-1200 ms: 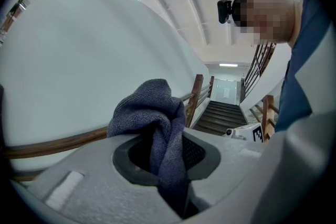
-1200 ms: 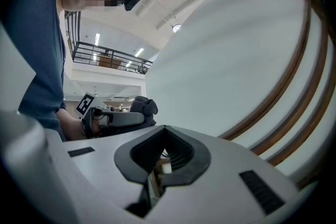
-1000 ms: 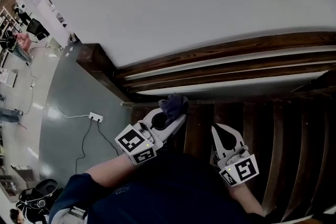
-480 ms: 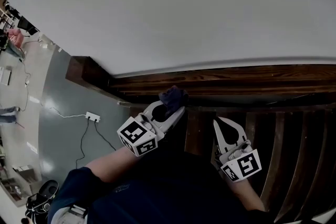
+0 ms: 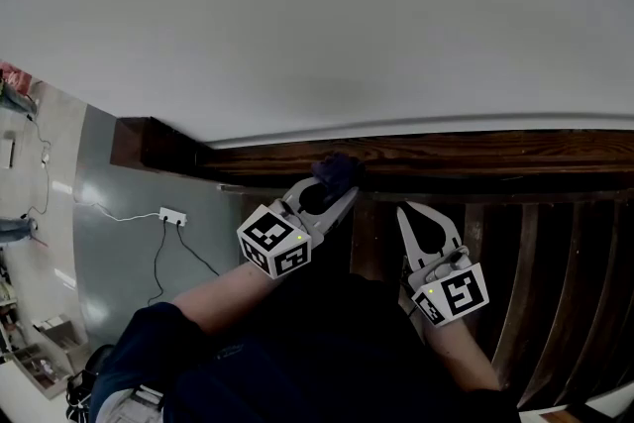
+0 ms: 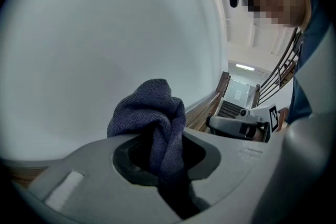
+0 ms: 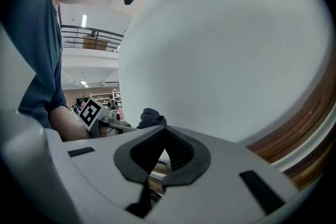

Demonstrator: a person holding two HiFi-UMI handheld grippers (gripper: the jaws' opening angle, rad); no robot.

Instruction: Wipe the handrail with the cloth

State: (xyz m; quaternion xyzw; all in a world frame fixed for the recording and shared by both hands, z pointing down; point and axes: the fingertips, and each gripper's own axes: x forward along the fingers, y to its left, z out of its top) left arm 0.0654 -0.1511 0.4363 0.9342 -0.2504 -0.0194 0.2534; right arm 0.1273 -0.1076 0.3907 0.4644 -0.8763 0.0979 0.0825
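Forward and a little upward goes the left gripper (image 5: 338,189) compared with a second ago, and the cloth (image 5: 336,169) at its tip now lies over the near edge of the wooden handrail (image 5: 475,152), where before it was short of it. Its jaws are closed on the dark blue cloth. In the left gripper view a bunch of the cloth stands out ahead of the jaws and the rest hangs down between them. This grip seems chosen so that the soft bunch, and not the hard jaw tips, meets the wood. The cloth looks to be touching the rail, though real pressure cannot be confirmed. Beyond the tip is only the white wall (image 5: 317,15).

The right gripper (image 5: 403,210) waits just beside the left one, on its right and a little behind, short of the rail. Its jaws are together with nothing between them. Probably it stays there so that it does not block the way of the wipe, which seems about to begin along the rail.
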